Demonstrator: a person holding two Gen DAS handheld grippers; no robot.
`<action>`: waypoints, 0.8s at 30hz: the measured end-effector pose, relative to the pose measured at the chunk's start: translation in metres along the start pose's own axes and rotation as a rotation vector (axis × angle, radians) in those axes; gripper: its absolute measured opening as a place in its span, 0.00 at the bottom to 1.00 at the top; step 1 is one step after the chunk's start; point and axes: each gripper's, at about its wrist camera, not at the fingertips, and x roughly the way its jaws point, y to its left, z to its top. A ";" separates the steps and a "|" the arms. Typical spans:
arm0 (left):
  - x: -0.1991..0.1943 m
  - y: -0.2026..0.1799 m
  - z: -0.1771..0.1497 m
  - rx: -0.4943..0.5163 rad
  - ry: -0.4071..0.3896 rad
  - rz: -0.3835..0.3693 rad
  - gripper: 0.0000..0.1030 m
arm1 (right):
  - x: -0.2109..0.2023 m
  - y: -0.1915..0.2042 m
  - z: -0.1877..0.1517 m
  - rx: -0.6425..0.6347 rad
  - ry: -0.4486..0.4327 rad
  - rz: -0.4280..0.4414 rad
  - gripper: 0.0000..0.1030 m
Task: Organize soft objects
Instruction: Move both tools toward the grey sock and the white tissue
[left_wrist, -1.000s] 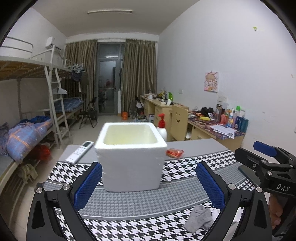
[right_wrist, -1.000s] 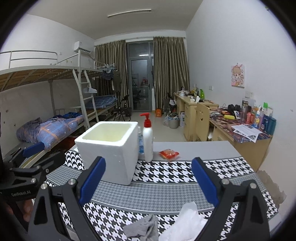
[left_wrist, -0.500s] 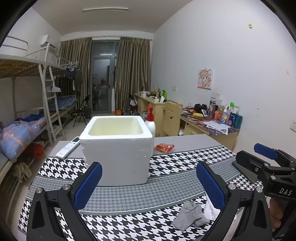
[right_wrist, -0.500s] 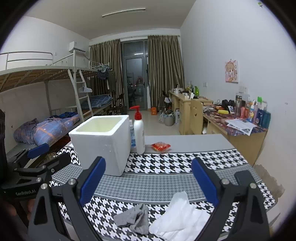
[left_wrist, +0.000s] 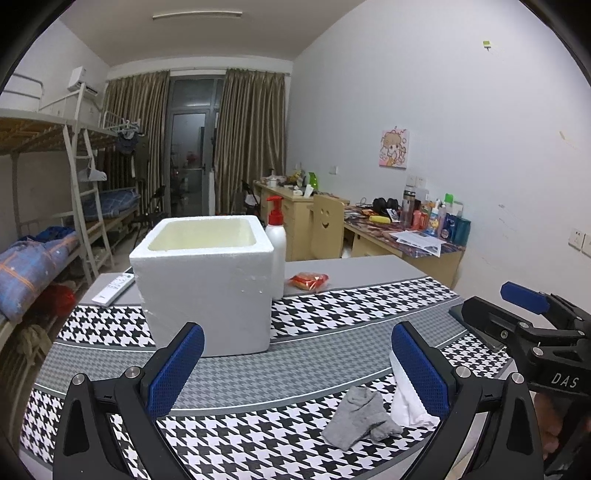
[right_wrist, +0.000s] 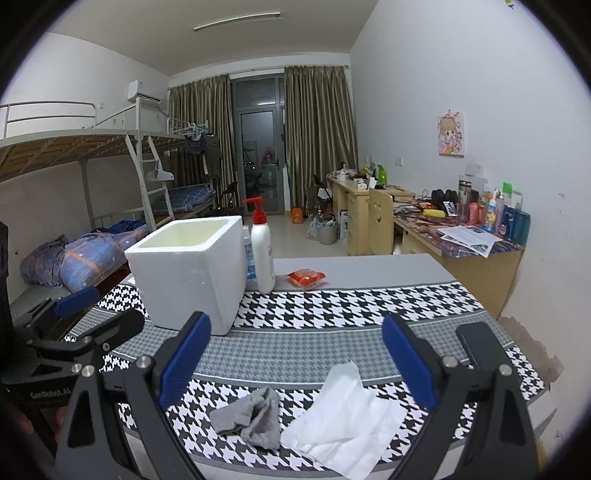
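Right wrist view alone shows the dark phone (right_wrist: 476, 341); both grippers' fingers (left_wrist: 177, 365) (right_wrist: 186, 354) spread wide, empty.

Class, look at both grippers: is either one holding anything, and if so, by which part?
Nothing is held. The left gripper and right gripper are both open above the table, with the grey sock and white tissue lying untouched.

A ceiling tube light (left_wrist: 197, 15) gives dim, cool, even light; fisheye edges curve and vignette black.
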 end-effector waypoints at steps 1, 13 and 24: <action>0.001 -0.001 -0.001 0.002 0.001 -0.001 0.99 | 0.000 -0.001 -0.002 0.001 0.002 -0.002 0.93; 0.014 -0.011 -0.012 0.013 0.038 -0.036 0.99 | 0.000 -0.015 -0.016 0.011 0.026 -0.045 0.93; 0.026 -0.016 -0.022 0.023 0.076 -0.053 0.99 | 0.004 -0.025 -0.030 0.022 0.057 -0.067 0.93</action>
